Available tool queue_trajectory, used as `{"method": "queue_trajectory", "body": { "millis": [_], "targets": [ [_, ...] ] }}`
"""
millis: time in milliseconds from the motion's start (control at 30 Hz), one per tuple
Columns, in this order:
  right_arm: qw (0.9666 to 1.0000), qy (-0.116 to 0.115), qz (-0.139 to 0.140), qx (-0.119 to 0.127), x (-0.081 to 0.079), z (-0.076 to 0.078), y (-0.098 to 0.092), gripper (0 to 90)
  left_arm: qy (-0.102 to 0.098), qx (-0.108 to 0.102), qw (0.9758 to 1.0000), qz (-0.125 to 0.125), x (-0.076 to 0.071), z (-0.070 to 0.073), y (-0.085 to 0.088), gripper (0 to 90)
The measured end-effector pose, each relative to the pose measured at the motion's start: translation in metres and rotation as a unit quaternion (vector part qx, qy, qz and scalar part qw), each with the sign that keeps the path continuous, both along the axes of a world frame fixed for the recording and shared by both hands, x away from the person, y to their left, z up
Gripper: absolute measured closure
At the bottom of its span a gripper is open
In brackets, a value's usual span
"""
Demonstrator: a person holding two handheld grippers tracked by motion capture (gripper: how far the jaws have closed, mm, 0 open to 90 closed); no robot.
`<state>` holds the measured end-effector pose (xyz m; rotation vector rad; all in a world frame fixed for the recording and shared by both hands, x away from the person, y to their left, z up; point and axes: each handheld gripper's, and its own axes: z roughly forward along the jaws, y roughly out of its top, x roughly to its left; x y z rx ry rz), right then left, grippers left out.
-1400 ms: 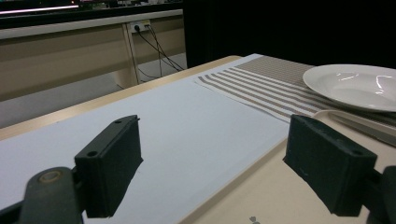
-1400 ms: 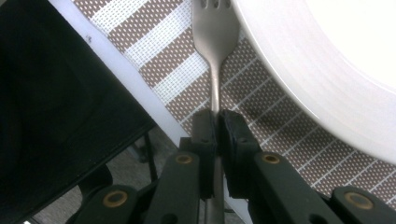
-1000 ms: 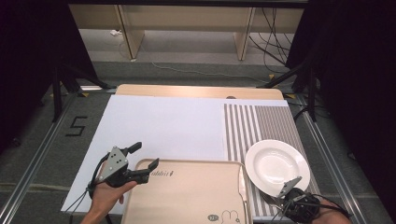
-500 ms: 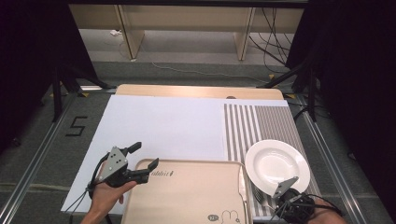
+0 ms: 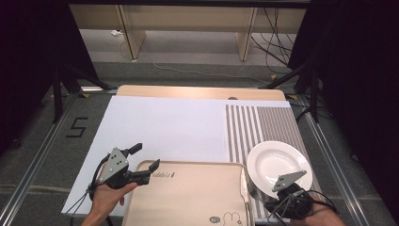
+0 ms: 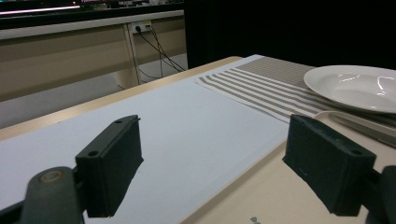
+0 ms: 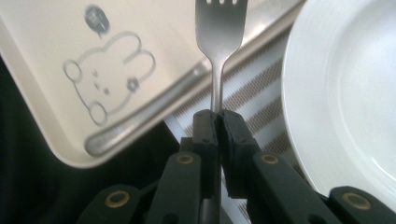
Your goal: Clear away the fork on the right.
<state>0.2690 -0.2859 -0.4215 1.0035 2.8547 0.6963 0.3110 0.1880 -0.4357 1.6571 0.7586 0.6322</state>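
The right gripper [image 7: 218, 122] has its jaws clenched on the handle of a slim silver metal fork [image 7: 219, 42], whose tines point away over the near right corner of a beige rectangular plastic tray [image 7: 56, 51]. Beside the fork, on the right, lies the rim of a round white ceramic plate [image 7: 345, 93], resting on a grey-and-white striped cloth mat [image 7: 261, 93]. Against the picture of a second ago, this gripper [image 5: 270, 200] has shifted a little leftward and toward the tray's right edge in the high view, with the fork lifted clear of the mat; the plate [image 5: 277, 162] has not moved.

The left gripper [image 5: 139, 162] holds its jaws released, wide apart, one over the far left corner of the tray [image 5: 188, 197] and one over the white paper sheet [image 5: 164, 122] that covers the desk [image 5: 197, 92]. It sits where it did a second ago.

The tray bears a line drawing of a rabbit with a small round dark emblem beside it, and a short dark printed word near its far left edge, too small to read. On the floor left of the desk a black mark [image 5: 76, 127] reads "5".
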Motion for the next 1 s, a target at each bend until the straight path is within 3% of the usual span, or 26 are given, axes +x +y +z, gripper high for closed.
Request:
{"method": "queue_trajectory", "body": {
  "millis": [167,433,633,667,1000],
  "targets": [
    [0.9985,0.001,-0.016,0.053,0.005,0.008,0.002,85.8,0.000,0.000,1.0000,0.000,0.000,0.000,0.000,18.2],
    [0.9920,-0.010,-0.045,0.118,0.009,0.015,0.005,85.8,0.000,-0.001,1.0000,0.001,0.000,0.000,0.000,18.2],
    [0.9909,-0.007,-0.042,0.128,0.012,0.014,0.014,85.8,0.000,0.000,1.0000,0.001,0.000,0.000,0.000,18.2],
    [0.9916,0.004,-0.040,0.123,0.012,0.015,0.016,85.8,0.001,0.000,1.0000,0.001,0.000,0.000,0.000,18.2],
    [0.9880,0.025,-0.033,0.149,0.012,0.019,0.047,85.8,-0.001,-0.001,1.0000,0.001,0.000,0.000,0.001,18.2]
  ]
}}
